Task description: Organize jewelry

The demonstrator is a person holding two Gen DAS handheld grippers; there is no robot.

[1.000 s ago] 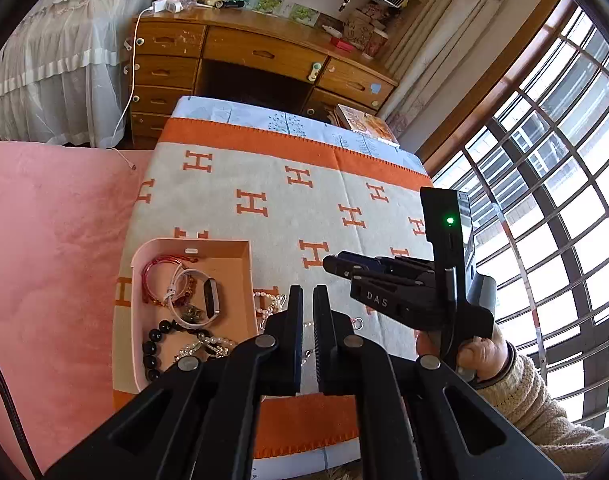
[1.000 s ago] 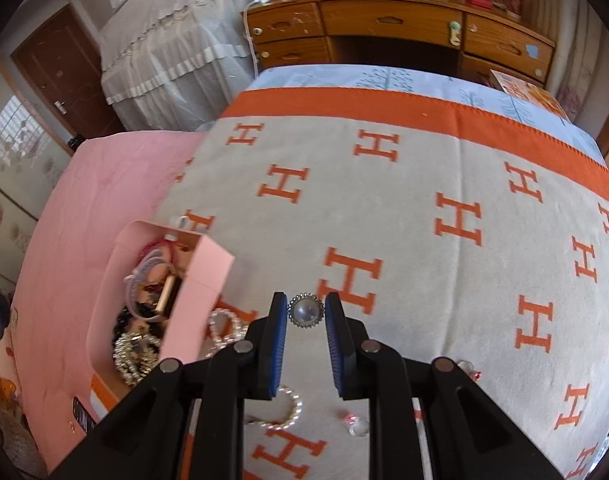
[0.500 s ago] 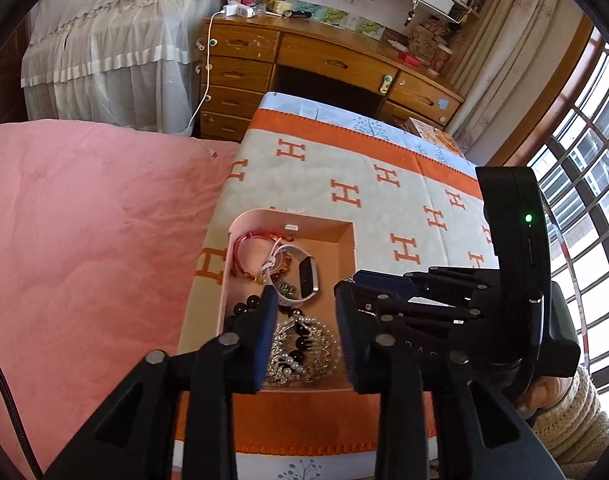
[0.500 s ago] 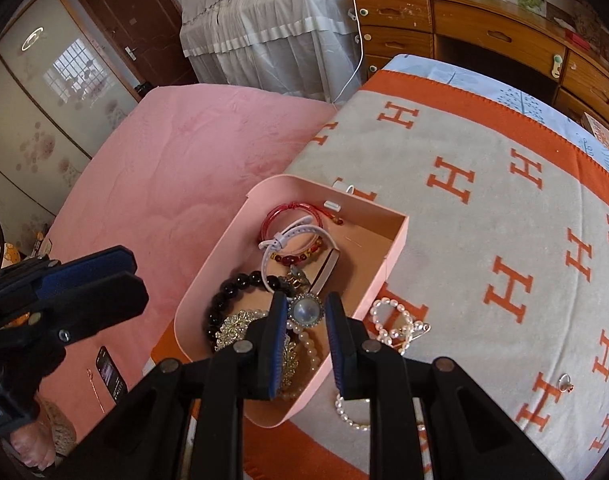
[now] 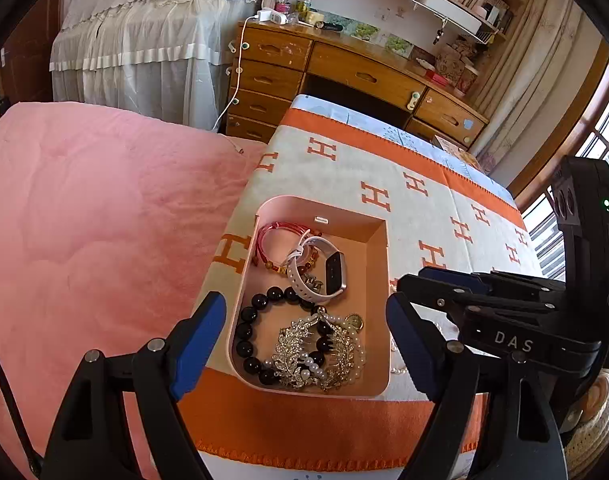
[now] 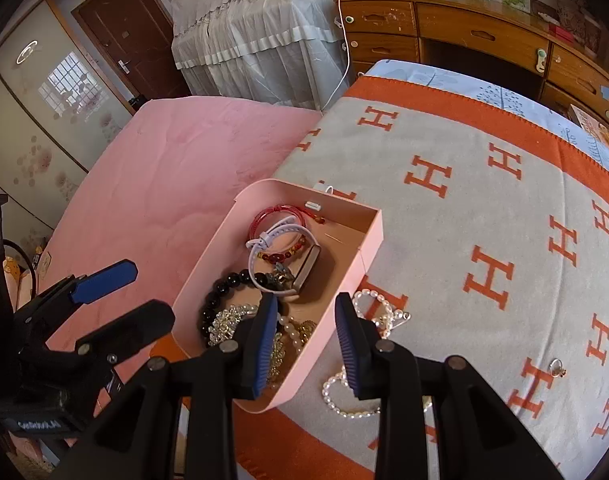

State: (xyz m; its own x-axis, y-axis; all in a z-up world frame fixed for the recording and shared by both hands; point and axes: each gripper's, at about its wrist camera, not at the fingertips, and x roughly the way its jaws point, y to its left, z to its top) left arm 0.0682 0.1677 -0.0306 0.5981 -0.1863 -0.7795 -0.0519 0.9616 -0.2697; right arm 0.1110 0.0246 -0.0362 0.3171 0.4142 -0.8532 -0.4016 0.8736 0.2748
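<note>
Both grippers spread, holding nothing: left gripper (image 5: 304,338) straddles pink jewelry box (image 5: 378,240); right gripper (image 6: 306,338) over box's near wall, pearl bracelet (image 6: 344,398) just beside box.

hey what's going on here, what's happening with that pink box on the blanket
A person with two handheld grippers is sorting jewelry into the pink box. Both the left gripper and the right gripper hang over it with jaws open and empty. A pearl bracelet and a small ring lie outside on the blanket.
</note>
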